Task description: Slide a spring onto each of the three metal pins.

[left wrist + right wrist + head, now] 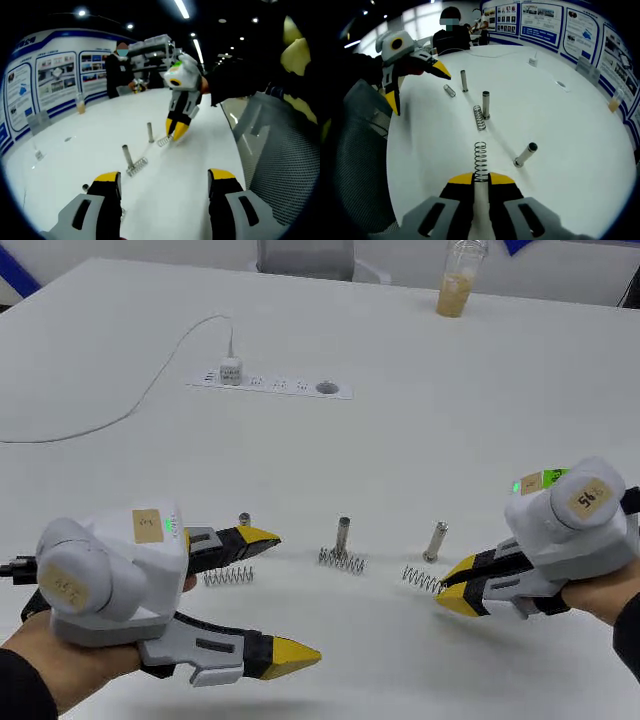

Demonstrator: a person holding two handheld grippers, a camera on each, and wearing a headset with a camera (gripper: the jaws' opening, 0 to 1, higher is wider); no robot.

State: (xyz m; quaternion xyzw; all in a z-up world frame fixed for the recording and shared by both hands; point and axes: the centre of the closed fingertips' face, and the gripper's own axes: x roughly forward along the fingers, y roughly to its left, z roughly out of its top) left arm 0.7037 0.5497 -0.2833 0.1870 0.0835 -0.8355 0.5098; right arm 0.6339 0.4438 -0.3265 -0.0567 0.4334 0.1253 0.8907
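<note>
Three metal pins stand in a row on the white table: the left pin (244, 519), the middle pin (343, 535) and the right pin (436, 540), which leans. A spring lies by each: the left spring (229, 576), the middle spring (341, 561) and the right spring (422, 579). My right gripper (452, 592) is shut on the near end of the right spring (480, 159), beside the leaning pin (525, 155). My left gripper (275, 595) stands open just right of the left spring, nothing between its fingers (106, 186). In the left gripper view the right gripper (176, 131) touches its spring (164, 141).
A white power strip (270, 385) with a plugged-in cable (120, 415) lies mid-table. A plastic cup of drink (455, 285) stands at the far edge, with a chair (305, 258) behind the table. A person (451, 32) sits at the table's far end.
</note>
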